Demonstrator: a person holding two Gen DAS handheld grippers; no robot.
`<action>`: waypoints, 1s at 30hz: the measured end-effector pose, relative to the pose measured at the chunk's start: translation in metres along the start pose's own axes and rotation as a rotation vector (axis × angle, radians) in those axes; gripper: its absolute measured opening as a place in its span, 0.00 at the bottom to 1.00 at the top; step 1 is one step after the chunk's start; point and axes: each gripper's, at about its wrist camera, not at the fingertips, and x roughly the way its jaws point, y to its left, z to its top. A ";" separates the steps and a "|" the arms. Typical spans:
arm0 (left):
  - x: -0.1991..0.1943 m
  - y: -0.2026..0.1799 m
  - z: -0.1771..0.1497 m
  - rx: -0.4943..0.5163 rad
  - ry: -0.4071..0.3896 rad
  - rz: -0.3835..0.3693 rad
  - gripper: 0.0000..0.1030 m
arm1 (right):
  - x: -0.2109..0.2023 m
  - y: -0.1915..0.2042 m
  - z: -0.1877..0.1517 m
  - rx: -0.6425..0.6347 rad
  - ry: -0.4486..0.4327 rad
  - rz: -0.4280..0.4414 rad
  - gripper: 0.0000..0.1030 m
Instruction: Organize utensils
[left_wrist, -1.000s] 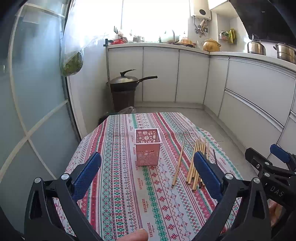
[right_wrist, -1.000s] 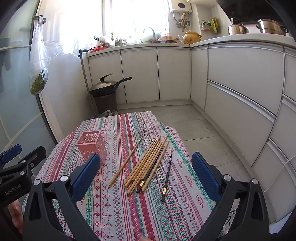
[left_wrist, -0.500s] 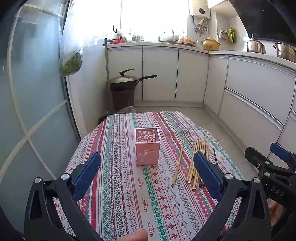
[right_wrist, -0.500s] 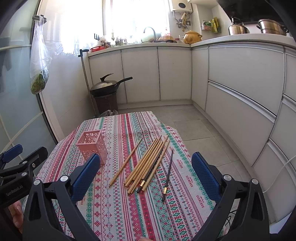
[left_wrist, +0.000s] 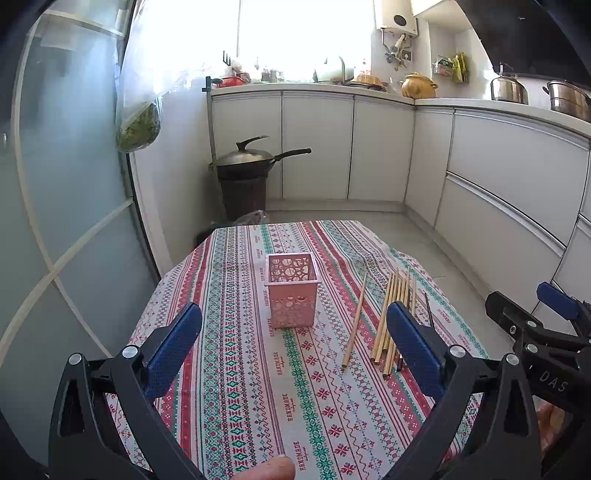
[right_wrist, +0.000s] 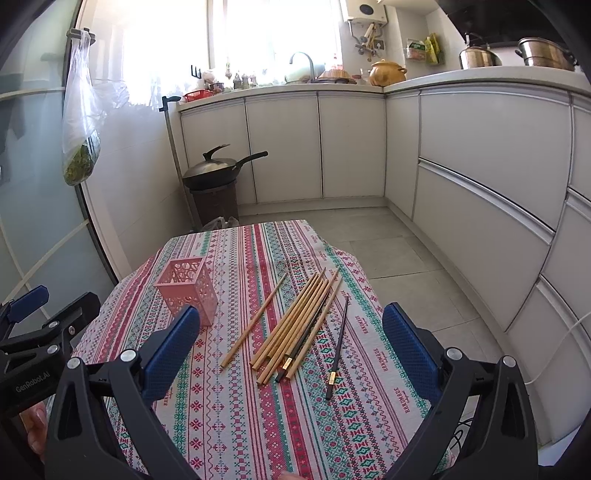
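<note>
Furthest left, the left hand-held gripper hovers low over the near edge of the small table draped in a red, green and white patterned cloth, its blue-padded fingers spread wide apart and holding nothing; it seems aimed at the pink perforated square plastic holder, which stands upright and empty near the table's middle, probably so it can be steadied or filled; right of the holder one pale bamboo chopstick lies alone, then a loose bundle of bamboo chopsticks with a dark one among them, then a single black chopstick with a gold band, all flat on the cloth and none yet stored; the right hand-held gripper, jaws likewise wide open and empty, faces this bundle, likely to start picking
</note>
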 end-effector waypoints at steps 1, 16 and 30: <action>0.000 0.000 0.000 0.000 0.000 -0.001 0.93 | 0.000 0.000 0.000 0.001 0.000 0.000 0.94; 0.000 0.000 -0.001 0.002 0.001 0.002 0.93 | 0.000 0.000 -0.001 0.001 0.002 0.002 0.94; 0.001 -0.001 -0.002 0.006 0.004 0.004 0.93 | 0.002 0.000 -0.003 0.003 0.003 0.000 0.94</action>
